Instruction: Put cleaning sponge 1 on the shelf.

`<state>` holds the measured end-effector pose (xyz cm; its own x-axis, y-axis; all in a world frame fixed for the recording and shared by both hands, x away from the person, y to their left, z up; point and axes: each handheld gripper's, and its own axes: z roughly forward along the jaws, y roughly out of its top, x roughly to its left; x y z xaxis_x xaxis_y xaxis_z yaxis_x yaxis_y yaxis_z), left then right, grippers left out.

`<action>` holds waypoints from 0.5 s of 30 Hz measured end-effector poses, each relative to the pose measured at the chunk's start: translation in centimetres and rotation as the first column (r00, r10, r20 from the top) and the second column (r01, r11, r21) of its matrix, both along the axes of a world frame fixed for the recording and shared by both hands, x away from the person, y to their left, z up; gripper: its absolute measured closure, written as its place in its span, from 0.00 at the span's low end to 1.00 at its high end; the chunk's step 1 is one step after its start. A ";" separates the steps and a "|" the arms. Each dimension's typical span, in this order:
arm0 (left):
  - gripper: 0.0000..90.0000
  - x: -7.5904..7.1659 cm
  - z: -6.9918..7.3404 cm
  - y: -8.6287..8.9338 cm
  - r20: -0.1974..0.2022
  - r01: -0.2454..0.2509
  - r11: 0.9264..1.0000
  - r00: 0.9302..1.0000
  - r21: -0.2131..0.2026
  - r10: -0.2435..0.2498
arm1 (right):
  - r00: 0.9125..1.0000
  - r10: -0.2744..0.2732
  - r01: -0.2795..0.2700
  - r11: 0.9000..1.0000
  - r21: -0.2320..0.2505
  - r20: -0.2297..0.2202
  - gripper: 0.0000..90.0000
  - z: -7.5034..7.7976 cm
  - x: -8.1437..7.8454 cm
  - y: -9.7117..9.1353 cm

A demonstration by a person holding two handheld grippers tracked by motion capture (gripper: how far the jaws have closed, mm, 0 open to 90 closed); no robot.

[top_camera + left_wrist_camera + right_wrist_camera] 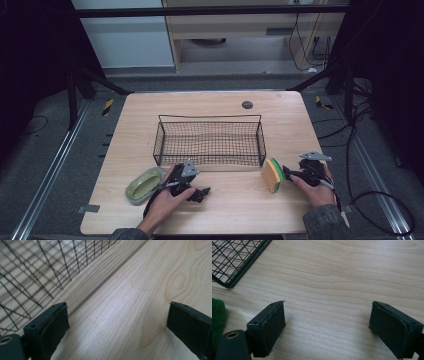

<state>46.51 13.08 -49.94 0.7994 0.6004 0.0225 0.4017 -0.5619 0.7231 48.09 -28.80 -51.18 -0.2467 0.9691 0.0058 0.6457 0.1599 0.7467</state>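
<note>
1. Right tool [286, 174]: jaws wide, nothing between, only bare desk [342, 272] ahead.
2. Sponge [273, 175] standing on edge just beside right tool tip, near right end of wire basket [210, 137]; green edge at lower left in right gripper view [217, 320].
3. Left tool [202, 192]: wide, empty, near green dish [144, 185].
4. Likely step: grab sponge. Swing right tool toward it, straddle yellow and green faces, close squarely mid-body, avoid tipping it over.

Light wooden table [225, 207], wire basket [210, 140], green dish [144, 185], sponge [273, 175]
</note>
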 end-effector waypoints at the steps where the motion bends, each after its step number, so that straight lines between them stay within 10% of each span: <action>1: 0.04 0.0 0.0 0.0 0.000 0.000 1.000 1.000 0.000 0.000 | 1.000 0.000 0.000 1.000 0.000 0.000 0.15 0.0 0.0 0.0; 8: 0.06 -0.9 3.5 -0.7 0.051 0.047 0.996 0.997 0.071 -0.051 | 1.000 -0.001 0.001 1.000 -0.001 0.000 0.15 0.0 0.0 0.0; 15: 0.06 -1.0 7.5 0.9 0.017 0.045 0.982 0.999 0.182 -0.049 | 1.000 -0.002 0.002 1.000 -0.005 0.000 0.14 0.0 0.0 0.0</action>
<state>45.55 14.01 -42.48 0.8250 0.5464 0.1445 0.3575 -0.7025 0.6154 48.10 -28.82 -51.19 -0.2447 0.9696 0.0010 0.6459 0.1622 0.7460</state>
